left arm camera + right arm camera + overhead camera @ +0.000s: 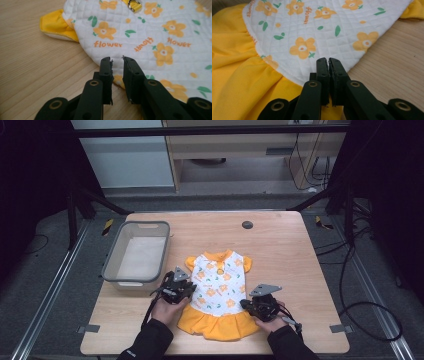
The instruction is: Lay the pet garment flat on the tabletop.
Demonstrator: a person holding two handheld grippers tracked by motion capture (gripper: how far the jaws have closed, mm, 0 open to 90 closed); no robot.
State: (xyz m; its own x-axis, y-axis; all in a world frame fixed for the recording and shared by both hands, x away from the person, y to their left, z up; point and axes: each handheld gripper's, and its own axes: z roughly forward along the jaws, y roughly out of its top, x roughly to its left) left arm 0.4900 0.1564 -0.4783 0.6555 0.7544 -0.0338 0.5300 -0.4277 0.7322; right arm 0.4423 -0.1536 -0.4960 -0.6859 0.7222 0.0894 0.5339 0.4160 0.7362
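Lying flat near the front of the tabletop [280, 245], the dress [220, 285] shows its white flowered top toward the far side and its yellow skirt toward the person. A grey bin [136, 252] stands to its left. The left tool [181, 287] sits at the dress's left edge, its jaws a narrow gap apart, with the cloth's edge just beyond the tips and nothing pinched. The right tool [252, 304] rests at the right edge by the skirt seam, jaws almost shut; whether they pinch cloth cannot be told.
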